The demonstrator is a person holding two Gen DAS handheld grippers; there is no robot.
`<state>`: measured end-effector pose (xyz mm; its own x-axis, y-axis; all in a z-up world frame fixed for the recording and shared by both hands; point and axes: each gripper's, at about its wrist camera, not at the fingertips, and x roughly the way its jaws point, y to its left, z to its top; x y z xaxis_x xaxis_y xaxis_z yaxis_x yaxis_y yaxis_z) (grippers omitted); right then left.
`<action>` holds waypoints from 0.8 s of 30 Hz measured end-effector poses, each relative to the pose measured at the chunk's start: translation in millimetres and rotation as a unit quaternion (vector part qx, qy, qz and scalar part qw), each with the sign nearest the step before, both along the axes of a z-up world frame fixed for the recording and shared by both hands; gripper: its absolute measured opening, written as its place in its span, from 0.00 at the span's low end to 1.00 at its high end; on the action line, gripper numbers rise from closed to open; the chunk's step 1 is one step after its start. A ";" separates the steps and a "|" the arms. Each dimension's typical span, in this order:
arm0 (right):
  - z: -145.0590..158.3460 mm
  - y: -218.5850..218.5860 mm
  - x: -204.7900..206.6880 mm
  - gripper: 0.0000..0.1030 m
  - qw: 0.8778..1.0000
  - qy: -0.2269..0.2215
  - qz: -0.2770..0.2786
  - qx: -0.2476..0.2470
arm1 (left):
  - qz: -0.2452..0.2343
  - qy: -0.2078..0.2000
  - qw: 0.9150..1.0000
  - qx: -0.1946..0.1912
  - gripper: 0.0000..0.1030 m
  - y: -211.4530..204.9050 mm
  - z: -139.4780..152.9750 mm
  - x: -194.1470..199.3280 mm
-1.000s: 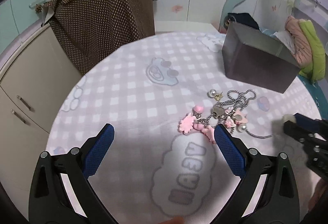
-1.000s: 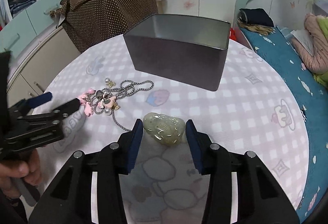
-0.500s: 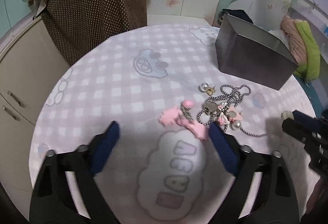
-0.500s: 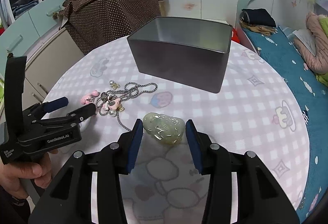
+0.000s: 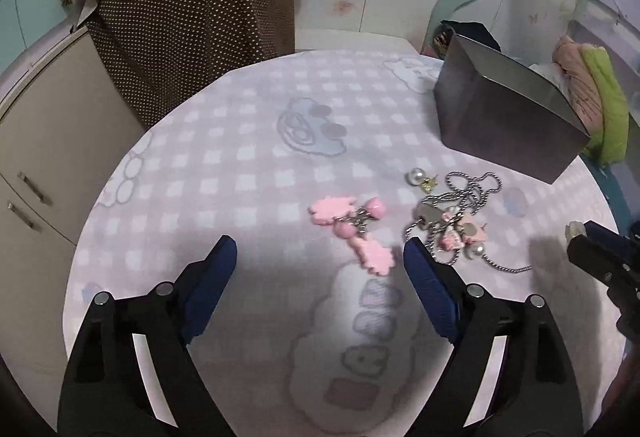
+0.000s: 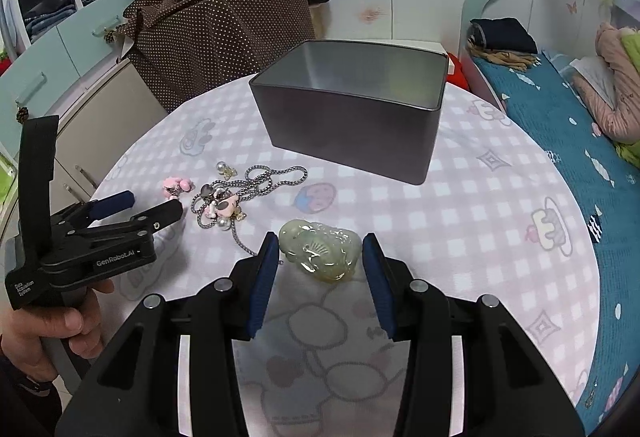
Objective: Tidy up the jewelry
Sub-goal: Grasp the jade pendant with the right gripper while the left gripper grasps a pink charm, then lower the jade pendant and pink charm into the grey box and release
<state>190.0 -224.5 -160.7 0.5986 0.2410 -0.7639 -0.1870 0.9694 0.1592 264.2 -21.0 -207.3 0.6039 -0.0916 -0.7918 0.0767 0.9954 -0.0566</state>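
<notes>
My left gripper (image 5: 319,243) hangs open low over the round table, its jaws on either side of a pair of pink earrings (image 5: 352,229); the pads touch nothing. To their right lie a grey chain necklace (image 5: 468,189) with charms and a pearl earring (image 5: 416,175). My right gripper (image 6: 320,239) is shut on a pale green jade pendant (image 6: 320,257), just above the cloth. A dark metal box (image 6: 348,125) stands open behind it. The right wrist view shows the left gripper (image 6: 156,203), held by a hand, beside the necklace (image 6: 260,181).
A pink checked cloth (image 6: 500,221) covers the table. Behind it stands something draped in brown dotted fabric (image 5: 192,13), with a beige cabinet (image 5: 48,141) to the left. A bed with a blue cover (image 6: 560,109) and piled clothes runs along the right.
The left gripper's jaws have narrowed and it has shifted slightly left. The pink earrings now lie a little apart from the chain pile. The right gripper keeps still with the pendant.
</notes>
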 end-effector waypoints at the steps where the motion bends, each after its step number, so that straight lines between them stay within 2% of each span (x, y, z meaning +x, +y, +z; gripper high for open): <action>1: 0.0 -0.3 0.3 0.39 1.000 0.000 0.000 0.001 | 0.003 -0.004 1.000 0.006 0.67 -1.2 0.0 0.2; 2: 0.3 -0.3 0.4 0.39 1.000 0.000 -0.001 0.001 | 0.006 -0.007 1.000 0.010 0.63 -2.1 0.2 1.2; 4: 1.4 0.2 0.3 0.39 1.000 -0.001 0.000 0.001 | 0.007 -0.010 1.000 0.004 0.42 0.0 1.3 1.6; 5: 1.9 0.6 -0.1 0.39 1.000 -0.002 0.001 0.001 | 0.009 -0.010 1.000 -0.001 0.36 3.2 1.8 1.7; 7: 2.5 1.2 -0.5 0.39 1.000 -0.003 0.001 0.001 | 0.007 -0.008 1.000 -0.012 0.18 8.7 2.3 0.3; 8: 2.8 1.4 -0.5 0.39 1.000 -0.003 0.002 0.002 | 0.006 -0.007 1.000 -0.017 0.14 11.2 2.5 -0.2; 12: 4.4 1.8 -0.9 0.39 1.000 -0.006 0.004 0.003 | -0.007 -0.001 0.999 -0.051 0.12 25.4 4.2 -5.3; 18: 19.1 -1.6 -3.8 0.39 1.000 -0.022 0.007 0.009 | -0.019 -0.023 0.999 -0.045 0.12 30.6 24.5 -21.3; 24: 38.4 -3.9 -7.3 0.39 0.999 -0.042 0.010 0.015 | -0.046 -0.060 0.996 -0.047 0.12 24.7 62.0 -35.9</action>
<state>182.8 -228.4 -122.3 0.6550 0.2752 -0.7038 -0.2197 0.9604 0.1711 228.4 3.7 -145.3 0.6797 -0.2212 -0.6993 0.1800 0.9746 -0.1333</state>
